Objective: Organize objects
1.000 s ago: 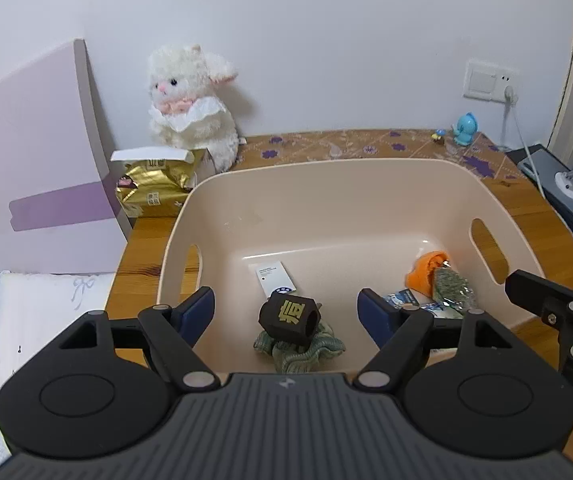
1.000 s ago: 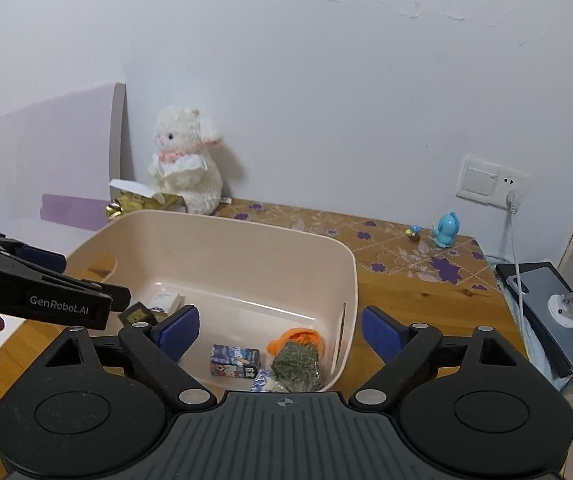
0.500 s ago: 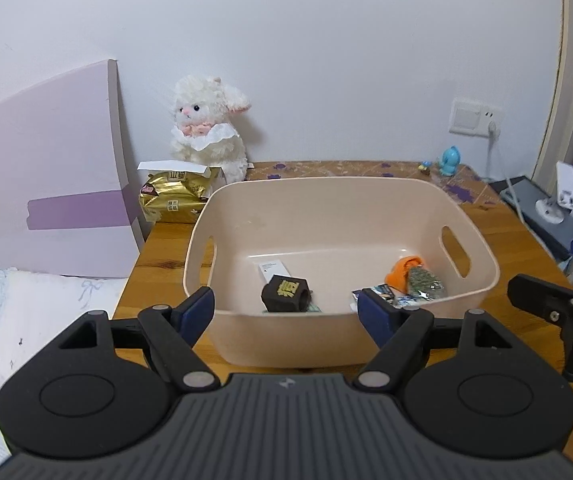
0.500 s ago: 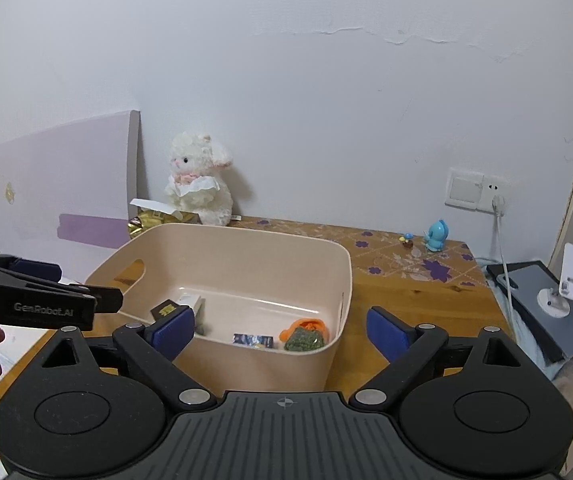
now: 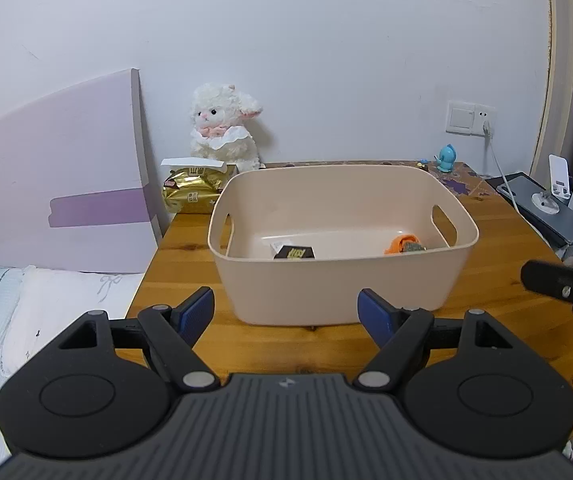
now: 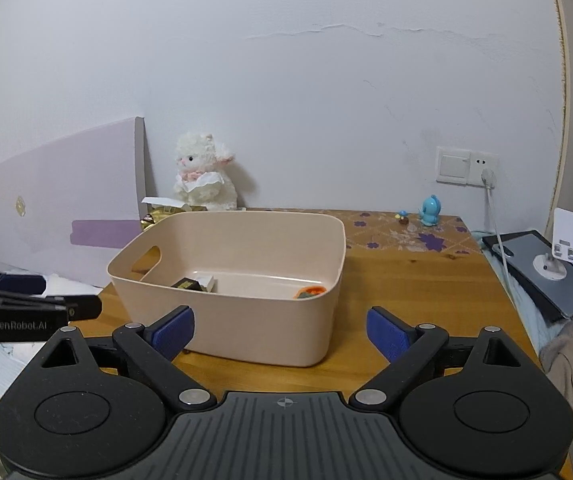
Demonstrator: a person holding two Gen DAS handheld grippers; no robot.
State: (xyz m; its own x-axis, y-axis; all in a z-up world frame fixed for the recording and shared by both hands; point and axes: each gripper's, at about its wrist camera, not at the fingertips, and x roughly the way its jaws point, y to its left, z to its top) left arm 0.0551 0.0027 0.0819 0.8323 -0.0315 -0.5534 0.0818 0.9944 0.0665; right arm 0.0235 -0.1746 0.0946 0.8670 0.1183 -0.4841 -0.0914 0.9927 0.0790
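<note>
Your left claw (image 5: 285,312) is spread wide, its blue pads well apart with nothing between them, held above the near edge of the desk (image 5: 190,248) and touching nothing. Your right claw (image 6: 282,330) is just as wide open and empty, also clear of the desk surface. Each claw pokes into the other's view at the side: the right one at the right edge of the left wrist view, the left one at the left edge of the right wrist view.

Straight ahead of both claws stands the beige bin (image 5: 338,284) on the wooden desk, near but not touched. Inside it, toward the left, lies a black box with gold print (image 5: 296,253) against a small white card (image 5: 276,246); toward the right sits an orange item (image 5: 400,242) with a greenish piece beside it, both partly hidden by the bin's front wall.

Behind the bin, against the wall, a white plush lamb (image 5: 222,128) sits next to a gold tissue pack (image 5: 194,194). A small blue figurine (image 6: 430,210) stands at the far right of the desk below the wall socket (image 6: 466,166)
</note>
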